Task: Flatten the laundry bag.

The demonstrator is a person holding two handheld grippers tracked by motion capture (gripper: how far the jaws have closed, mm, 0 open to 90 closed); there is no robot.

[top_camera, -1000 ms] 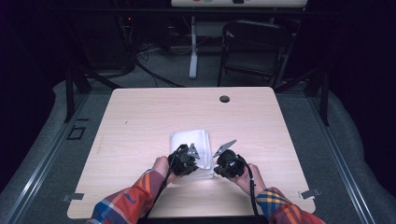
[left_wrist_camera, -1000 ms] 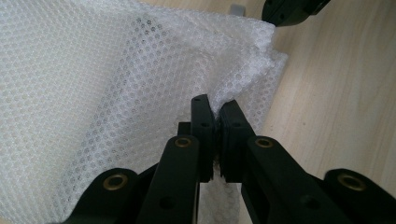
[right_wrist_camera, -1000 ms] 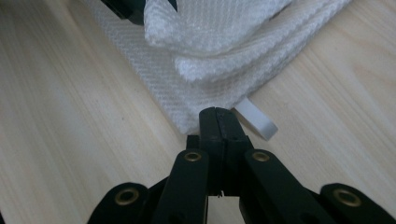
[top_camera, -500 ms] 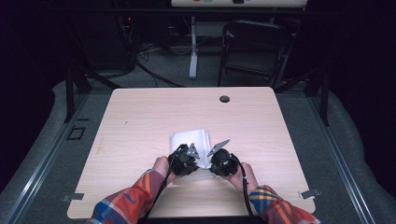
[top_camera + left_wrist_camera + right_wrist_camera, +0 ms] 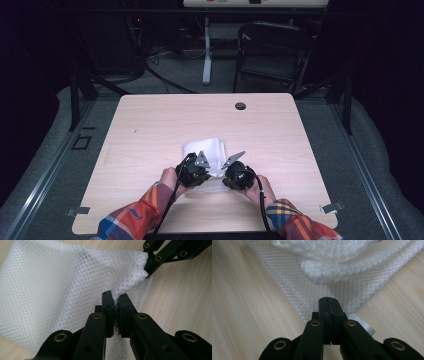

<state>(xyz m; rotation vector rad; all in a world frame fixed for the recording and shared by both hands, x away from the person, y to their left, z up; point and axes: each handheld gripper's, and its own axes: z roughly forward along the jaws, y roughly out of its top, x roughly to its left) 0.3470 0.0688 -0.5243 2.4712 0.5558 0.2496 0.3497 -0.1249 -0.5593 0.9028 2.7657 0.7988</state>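
Left hand-held gripper (image 5: 114, 302) and right hand-held gripper (image 5: 329, 305) both clamped on white mesh cloth (image 5: 62, 290), near edge of surface (image 5: 150, 125).

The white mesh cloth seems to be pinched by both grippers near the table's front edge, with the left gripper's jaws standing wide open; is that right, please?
Not quite. The left gripper is not wide open: the left gripper view shows its jaws closed on a fold of the white mesh cloth. The rest holds: the right gripper pinches the cloth's edge too, near the table's front edge.
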